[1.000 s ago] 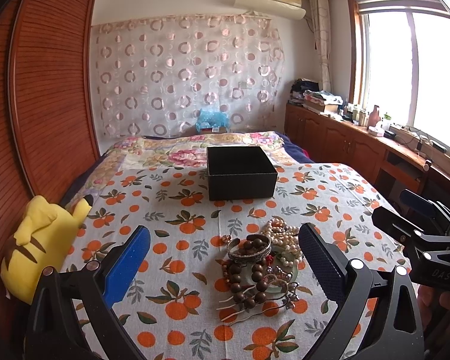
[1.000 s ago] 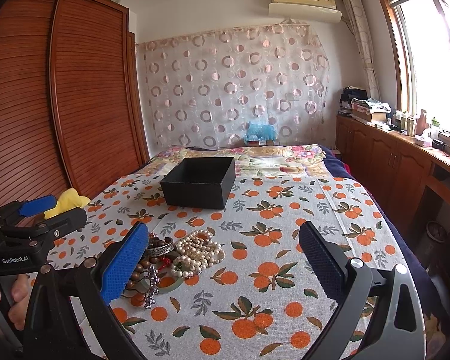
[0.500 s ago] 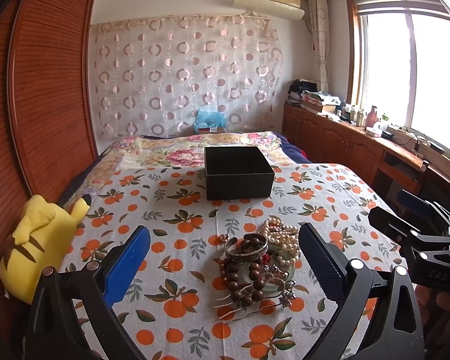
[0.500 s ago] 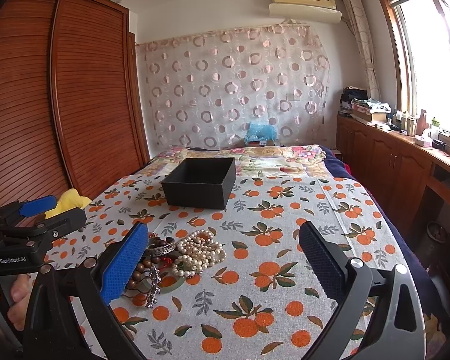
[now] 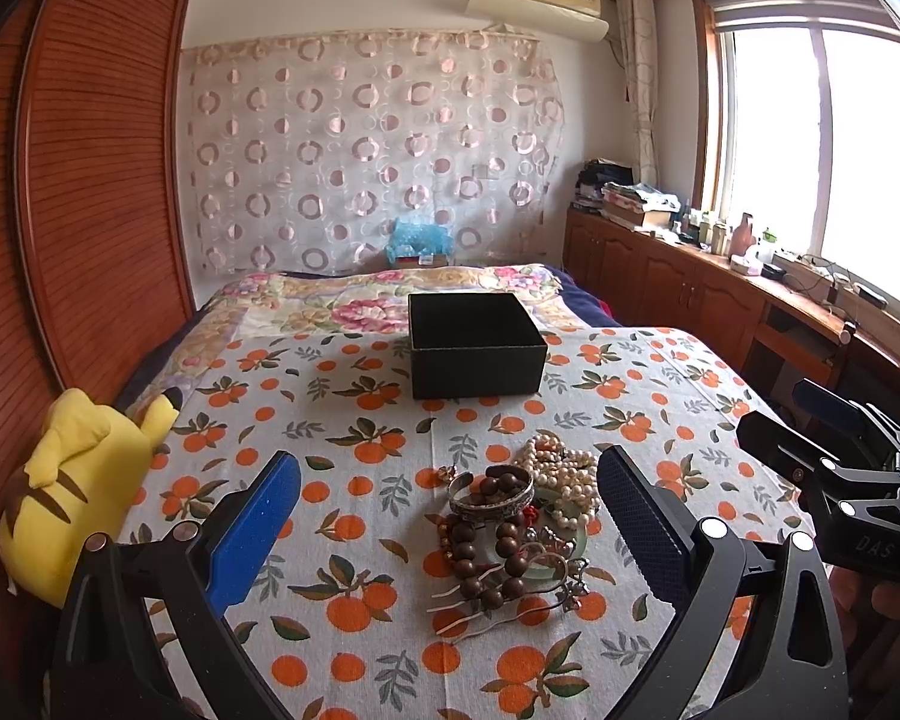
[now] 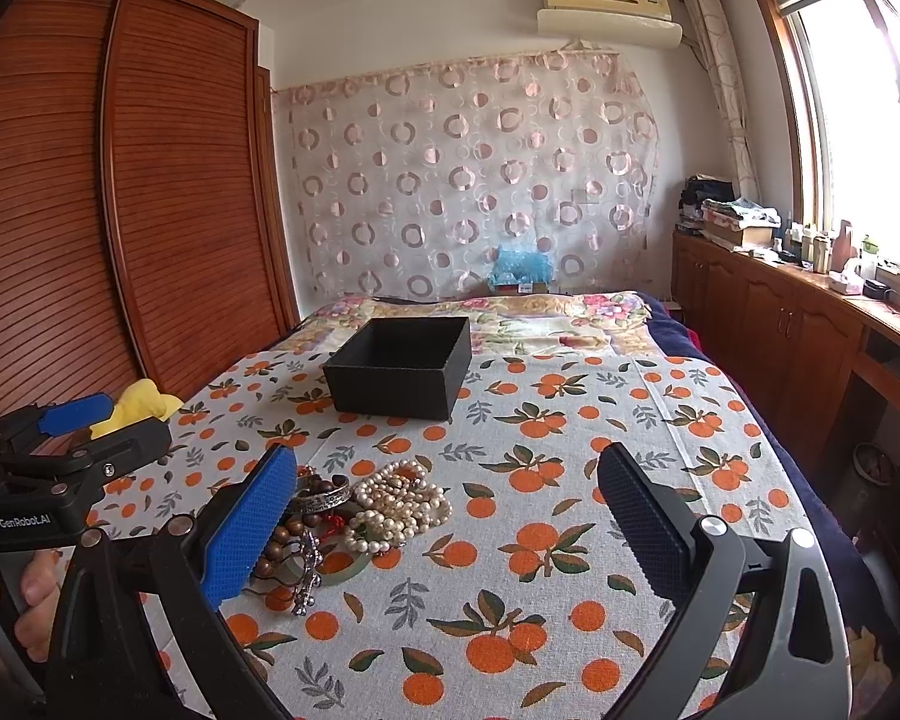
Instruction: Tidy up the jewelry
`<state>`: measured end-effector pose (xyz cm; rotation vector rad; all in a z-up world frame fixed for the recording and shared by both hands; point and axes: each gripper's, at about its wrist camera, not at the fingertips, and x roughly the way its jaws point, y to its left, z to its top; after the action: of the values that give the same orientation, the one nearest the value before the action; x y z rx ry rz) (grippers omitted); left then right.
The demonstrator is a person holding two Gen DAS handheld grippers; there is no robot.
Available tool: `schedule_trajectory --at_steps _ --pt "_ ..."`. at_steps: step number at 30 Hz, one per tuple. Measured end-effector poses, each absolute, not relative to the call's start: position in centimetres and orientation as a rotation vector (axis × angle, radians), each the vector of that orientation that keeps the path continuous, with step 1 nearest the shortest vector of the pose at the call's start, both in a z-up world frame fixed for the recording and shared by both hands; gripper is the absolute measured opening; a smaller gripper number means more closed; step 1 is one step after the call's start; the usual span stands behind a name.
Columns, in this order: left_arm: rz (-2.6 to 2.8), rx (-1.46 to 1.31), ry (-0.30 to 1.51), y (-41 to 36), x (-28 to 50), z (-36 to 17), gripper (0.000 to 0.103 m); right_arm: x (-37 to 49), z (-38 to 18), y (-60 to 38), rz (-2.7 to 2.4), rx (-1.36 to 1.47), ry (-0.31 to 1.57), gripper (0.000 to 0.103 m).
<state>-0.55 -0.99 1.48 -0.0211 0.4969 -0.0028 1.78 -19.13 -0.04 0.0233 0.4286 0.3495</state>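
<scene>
A pile of jewelry lies on the orange-print bedspread (image 5: 354,468): brown wooden beads (image 5: 480,564), a silver bangle (image 5: 491,495), a pearl necklace (image 5: 561,471) and a green jade bangle (image 5: 570,546). The pile also shows in the right wrist view, with the pearl necklace (image 6: 399,501) to the left. An open, empty black box (image 5: 474,345) stands further back, also in the right wrist view (image 6: 399,375). My left gripper (image 5: 447,516) is open, with the pile between its fingers. My right gripper (image 6: 447,516) is open and empty, to the right of the pile.
A yellow plush toy (image 5: 78,480) lies at the bed's left edge beside a wooden wardrobe (image 5: 90,180). Wooden cabinets (image 5: 720,294) with clutter run under the window on the right. A floral quilt (image 5: 390,300) covers the bed's far end.
Both views have shifted only slightly; the left gripper has drifted a little, so the jewelry pile sits slightly more centred. Both grippers stay open.
</scene>
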Motion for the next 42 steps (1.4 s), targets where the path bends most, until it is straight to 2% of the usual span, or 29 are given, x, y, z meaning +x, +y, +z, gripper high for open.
schedule_trajectory --at_steps 19,29,37,38,40,42 --pt "-0.007 -0.034 0.514 -1.0 -0.7 0.8 0.096 1.4 0.2 -18.7 0.378 0.025 0.442 0.101" --pt "-0.070 -0.042 0.620 0.5 2.2 -1.9 0.096 2.8 -2.3 -19.6 0.406 0.022 0.483 0.100" --pt "-0.205 -0.022 0.715 -0.6 5.0 -4.4 0.095 4.0 -4.3 -19.5 0.435 -0.005 0.531 0.091" --pt "-0.216 -0.021 0.731 -0.7 5.3 -4.7 0.095 4.0 -4.5 -19.6 0.435 -0.001 0.534 0.091" --pt "-0.235 -0.031 0.766 -0.9 6.2 -5.2 0.084 4.2 -4.9 -19.7 0.438 0.008 0.546 0.091" --pt "-0.236 -0.027 0.785 -1.1 6.8 -5.5 0.081 4.3 -5.2 -19.7 0.442 0.009 0.552 0.091"
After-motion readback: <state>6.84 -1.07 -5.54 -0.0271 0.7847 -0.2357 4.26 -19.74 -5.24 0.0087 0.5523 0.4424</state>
